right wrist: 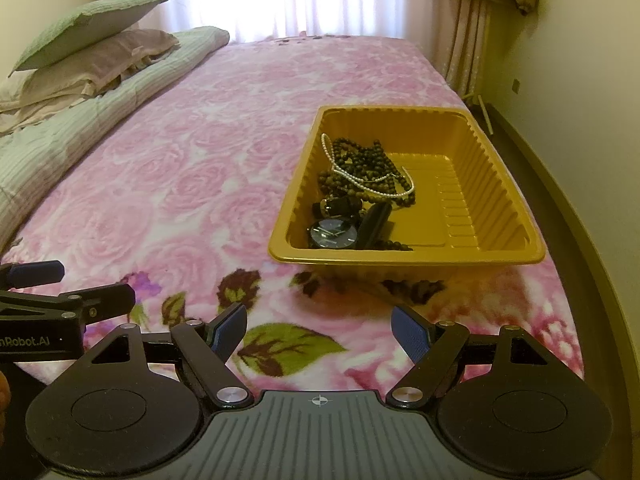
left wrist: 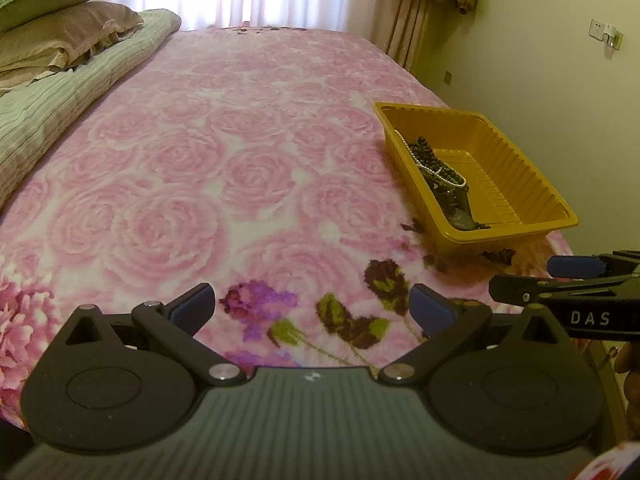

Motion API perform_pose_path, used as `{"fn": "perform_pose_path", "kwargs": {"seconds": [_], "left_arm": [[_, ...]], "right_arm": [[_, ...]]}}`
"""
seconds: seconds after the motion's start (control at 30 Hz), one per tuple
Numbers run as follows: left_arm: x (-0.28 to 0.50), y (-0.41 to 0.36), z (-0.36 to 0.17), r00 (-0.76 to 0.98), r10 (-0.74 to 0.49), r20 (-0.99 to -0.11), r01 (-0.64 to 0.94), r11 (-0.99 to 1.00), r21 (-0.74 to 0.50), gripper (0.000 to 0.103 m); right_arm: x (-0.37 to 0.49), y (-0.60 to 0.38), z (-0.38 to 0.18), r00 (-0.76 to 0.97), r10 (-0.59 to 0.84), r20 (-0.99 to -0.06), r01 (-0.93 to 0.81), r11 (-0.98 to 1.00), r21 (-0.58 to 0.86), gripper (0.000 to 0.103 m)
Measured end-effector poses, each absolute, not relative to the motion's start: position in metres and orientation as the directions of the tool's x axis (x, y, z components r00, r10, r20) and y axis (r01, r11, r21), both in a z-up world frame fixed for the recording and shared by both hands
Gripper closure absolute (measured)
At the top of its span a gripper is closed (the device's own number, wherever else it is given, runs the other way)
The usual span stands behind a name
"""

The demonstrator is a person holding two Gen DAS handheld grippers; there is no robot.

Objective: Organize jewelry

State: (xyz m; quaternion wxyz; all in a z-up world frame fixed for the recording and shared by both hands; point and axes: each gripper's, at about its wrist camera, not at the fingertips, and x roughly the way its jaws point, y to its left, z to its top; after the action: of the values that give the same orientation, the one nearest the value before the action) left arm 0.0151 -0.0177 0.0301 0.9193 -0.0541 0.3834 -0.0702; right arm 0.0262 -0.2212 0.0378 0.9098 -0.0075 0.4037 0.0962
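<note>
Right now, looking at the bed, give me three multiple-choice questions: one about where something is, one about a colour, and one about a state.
1. Where does the watch lie?
A. On the pillows
B. In the tray, at its near end
C. On the blanket beside the tray

2. What colour is the tray?
A. Golden yellow
B. White
C. Blue

3. How do the fingers of the right gripper stand?
A. Shut on the beads
B. Shut on nothing
C. Spread apart, holding nothing

Answers:
1 B: the dark dial sits inside the tray's near wall, in front of the dark beads and the white pearl strand.
2 A: its rim and ribbed walls are golden yellow in both views.
3 C: the flowered blanket shows through the gap between the blue pads; the left gripper is spread and bare too.
</note>
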Motion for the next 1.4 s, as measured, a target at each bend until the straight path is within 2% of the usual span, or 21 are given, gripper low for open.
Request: {"fn": "perform_pose_path", "kwargs": {"seconds": [1.4], "left_arm": [[0.0155,-0.019,0.0243,0.698,-0.166,-0.696,0.082,0.985,-0.153,0.0]], "right_arm": [[0.0239,-0.2164,0.0379,0.665,0.176,-0.726,-0.184,0.981,0.069,0.024]]}}
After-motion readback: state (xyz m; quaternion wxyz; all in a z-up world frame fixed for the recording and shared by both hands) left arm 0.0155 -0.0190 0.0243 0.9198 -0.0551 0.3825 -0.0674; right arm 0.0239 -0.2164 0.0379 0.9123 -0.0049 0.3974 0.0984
